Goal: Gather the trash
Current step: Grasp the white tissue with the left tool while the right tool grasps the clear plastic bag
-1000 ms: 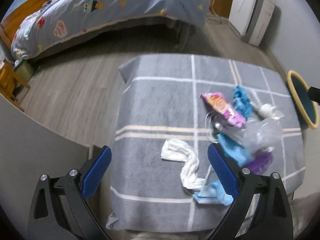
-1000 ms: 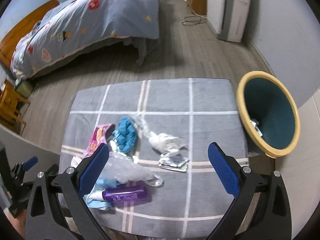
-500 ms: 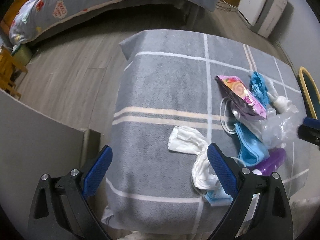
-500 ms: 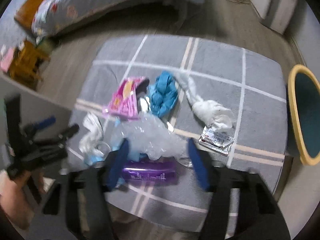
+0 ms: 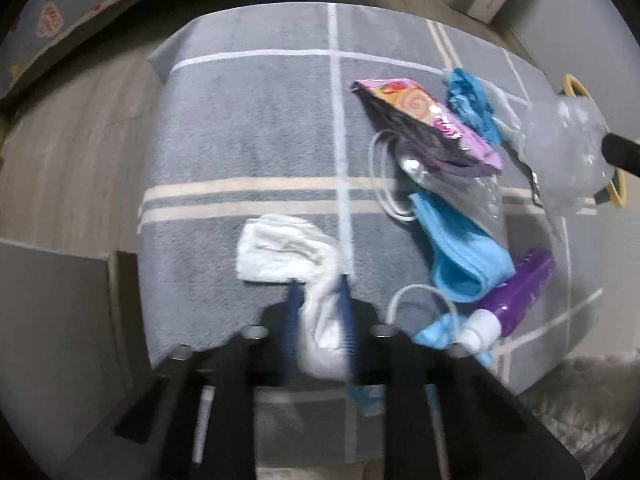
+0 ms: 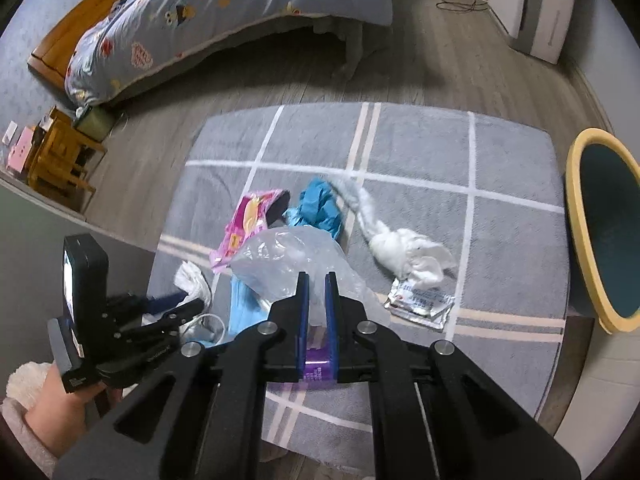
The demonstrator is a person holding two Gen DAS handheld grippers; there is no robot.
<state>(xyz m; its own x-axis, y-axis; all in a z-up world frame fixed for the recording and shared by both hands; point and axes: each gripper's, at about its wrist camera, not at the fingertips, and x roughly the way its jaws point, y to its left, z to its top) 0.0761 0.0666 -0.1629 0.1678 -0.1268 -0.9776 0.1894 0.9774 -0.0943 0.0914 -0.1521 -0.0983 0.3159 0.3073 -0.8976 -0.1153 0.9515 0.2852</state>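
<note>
Trash lies bunched toward the near left part of the rug (image 6: 400, 152): a pink wrapper (image 5: 428, 120), blue cloth (image 5: 460, 256), a purple bottle (image 5: 524, 284), a flat packet (image 6: 420, 300) and a second white wad (image 6: 404, 252) nearer the middle. The bin (image 6: 576, 240) stands off the rug's right edge.

Both sets of jaws have just been closing, each with something between them. The left gripper (image 5: 320, 320) is clamped on the tissue (image 5: 288, 252), pinching its twisted tail near the rug's near edge. The right gripper (image 6: 318, 292) is clenched on the bag (image 6: 288, 256), a clear crumpled film lying over the bottle.

To do this step well, I would lift both straight up first, slowly, so the film does not drag the bottle or cloth along. The tissue is held by a thin end and will likely dangle, so keep it low and steady on the way across to the bin. Release only once each piece hangs over the bin's opening.
</note>
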